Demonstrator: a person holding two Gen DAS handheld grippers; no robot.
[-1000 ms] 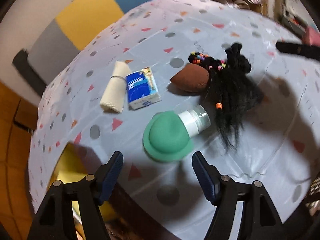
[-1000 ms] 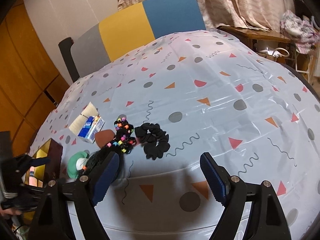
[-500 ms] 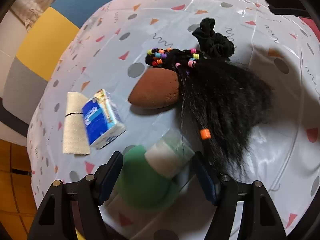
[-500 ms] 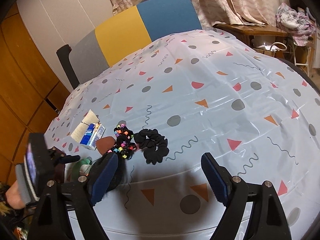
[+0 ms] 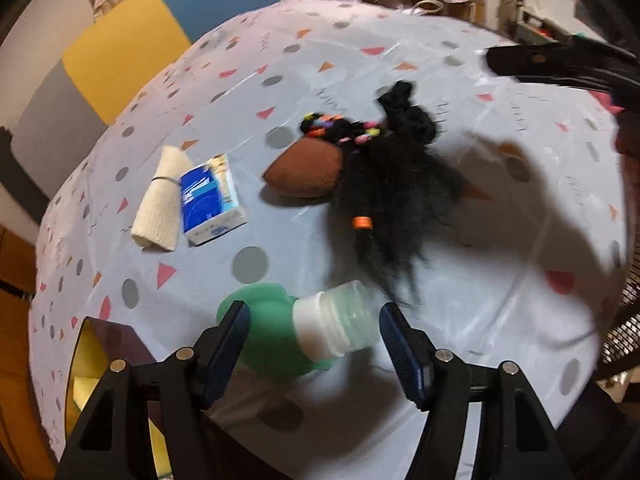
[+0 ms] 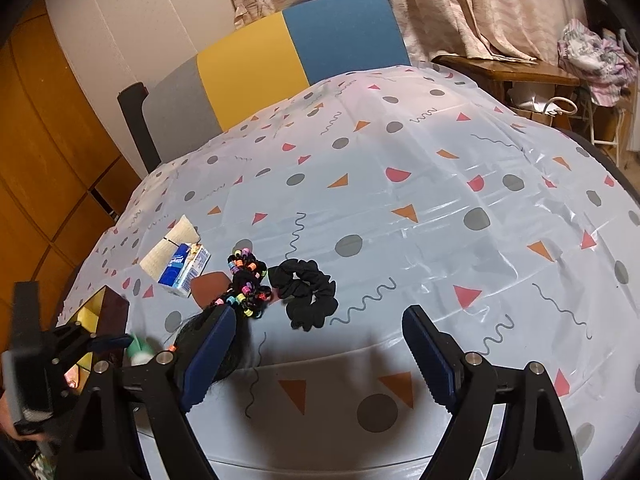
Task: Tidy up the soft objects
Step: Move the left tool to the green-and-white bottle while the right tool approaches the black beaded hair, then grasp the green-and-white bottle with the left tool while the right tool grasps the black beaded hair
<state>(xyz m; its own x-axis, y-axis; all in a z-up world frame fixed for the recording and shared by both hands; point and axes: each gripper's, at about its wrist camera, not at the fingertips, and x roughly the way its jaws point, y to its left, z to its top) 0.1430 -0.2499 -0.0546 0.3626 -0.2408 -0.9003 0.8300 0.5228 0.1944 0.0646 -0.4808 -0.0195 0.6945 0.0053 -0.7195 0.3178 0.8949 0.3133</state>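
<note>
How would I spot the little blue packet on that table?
Start at the table with the patterned cloth, on the side nearest the yellow-and-blue chair. There a cream rolled cloth lies beside the tissue packet. It is the only flat, boxy blue-and-white thing there.

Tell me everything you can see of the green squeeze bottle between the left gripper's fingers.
The green bottle looks like soft, matte silicone, with a rounded body, a white collar and a clear cap. It lies on its side on the patterned tablecloth, near the table's edge, cap pointing toward the black hair bundle. The left gripper straddles it with jaws that have just been closing; the left pad overlaps the body, but contact is unclear through blur. The right-wrist view shows only a sliver of it.
</note>
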